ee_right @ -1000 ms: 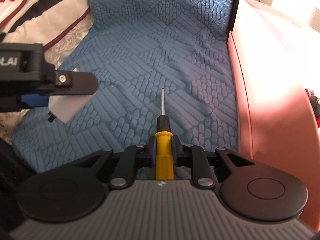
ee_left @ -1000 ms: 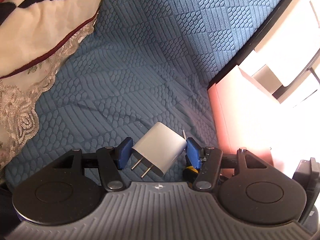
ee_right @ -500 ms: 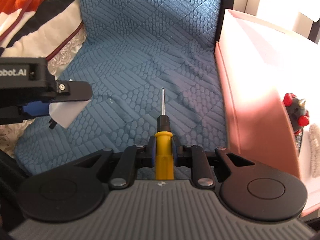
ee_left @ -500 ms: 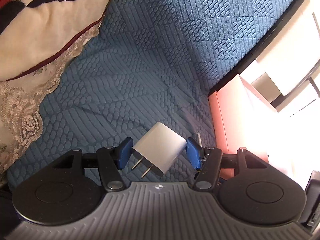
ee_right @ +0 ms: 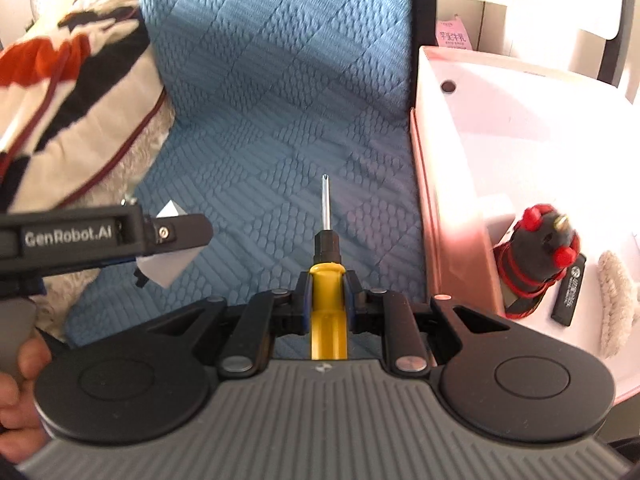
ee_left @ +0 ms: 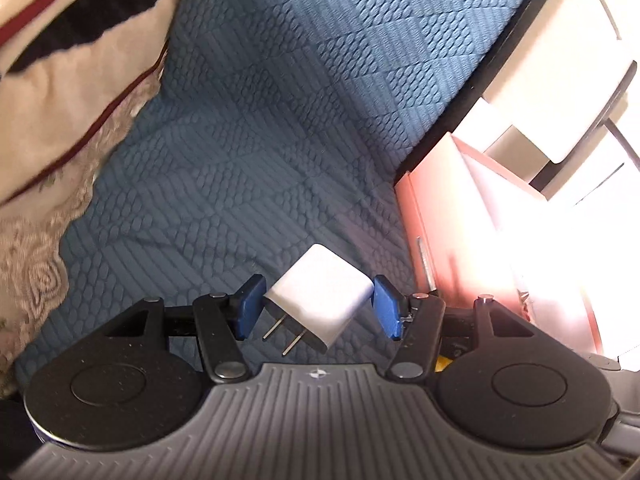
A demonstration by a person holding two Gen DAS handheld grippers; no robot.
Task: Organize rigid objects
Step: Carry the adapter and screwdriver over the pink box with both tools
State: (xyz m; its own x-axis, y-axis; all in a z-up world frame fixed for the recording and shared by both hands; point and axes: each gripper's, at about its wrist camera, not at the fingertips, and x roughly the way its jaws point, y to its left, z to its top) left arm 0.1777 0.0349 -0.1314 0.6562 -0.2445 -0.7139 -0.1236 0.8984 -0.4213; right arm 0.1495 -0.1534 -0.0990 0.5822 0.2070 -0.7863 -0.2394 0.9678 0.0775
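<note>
Transport step: my left tongs (ee_left: pixel 318 306) clamp the charger (ee_left: pixel 320 300), my right tongs (ee_right: pixel 327 294) the screwdriver (ee_right: pixel 328 280), both over the bed (ee_right: pixel 280 100). Next, swing right over the box (ee_right: pixel 424 184) and release.

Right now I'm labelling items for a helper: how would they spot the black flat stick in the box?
Find the pink box at the blue quilt's right edge. Inside, near its front, the black flat stick lies between a black-and-red spiked toy and a cream rope. It alone is slim, rectangular, with white print.
</note>
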